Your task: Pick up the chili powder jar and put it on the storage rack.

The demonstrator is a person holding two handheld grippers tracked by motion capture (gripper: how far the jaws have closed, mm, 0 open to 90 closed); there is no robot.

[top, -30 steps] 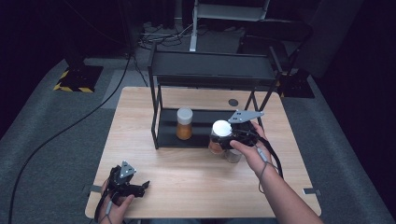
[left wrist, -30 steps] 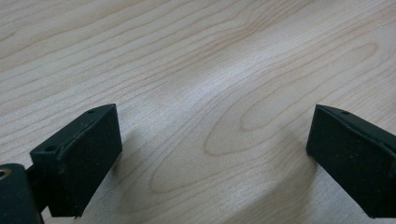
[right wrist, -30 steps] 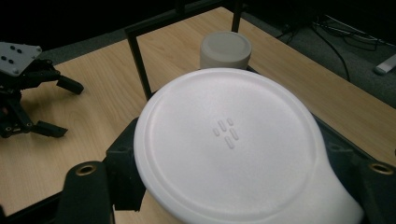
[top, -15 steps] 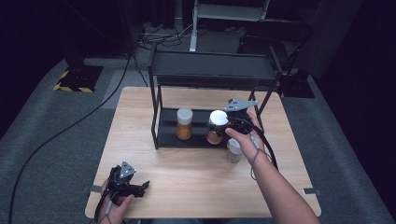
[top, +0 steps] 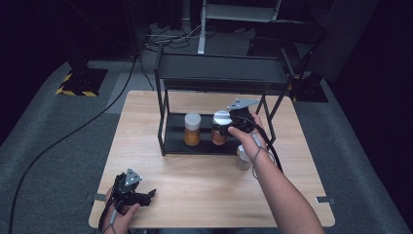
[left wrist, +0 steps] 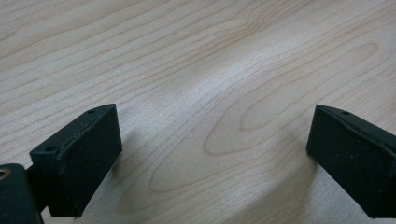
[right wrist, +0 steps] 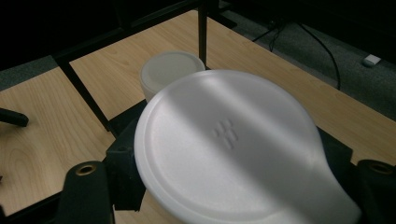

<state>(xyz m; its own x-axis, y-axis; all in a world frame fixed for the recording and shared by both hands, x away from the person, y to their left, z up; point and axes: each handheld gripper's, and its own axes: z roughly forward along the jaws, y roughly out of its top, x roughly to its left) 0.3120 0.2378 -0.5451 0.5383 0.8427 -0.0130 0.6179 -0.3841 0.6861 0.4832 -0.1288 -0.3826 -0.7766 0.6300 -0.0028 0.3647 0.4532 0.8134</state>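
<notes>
A jar with a white lid and orange contents [top: 220, 128] is held at the lower shelf of the black rack [top: 221, 73], just right of a similar jar [top: 192, 129] standing there. My right gripper [top: 233, 123] is shut on the held jar; whether the jar rests on the shelf I cannot tell. In the right gripper view its white lid [right wrist: 233, 149] sits between the jaws of my right gripper [right wrist: 229, 163], with the other jar's lid [right wrist: 170, 70] behind. My left gripper [top: 143, 196] lies at the table's near left corner. My left gripper [left wrist: 210, 158] is open over bare wood.
A small pale jar [top: 242, 157] stands on the wooden table [top: 195, 180] in front of the rack, beside the right forearm. The rack's upright posts [top: 160, 126] frame the shelf opening. Cables trail across the grey floor [top: 48, 146] at the left.
My right gripper has carried the jar from the table in front of the rack back and left into the lower shelf, beside the other jar. The left gripper has stayed still.
</notes>
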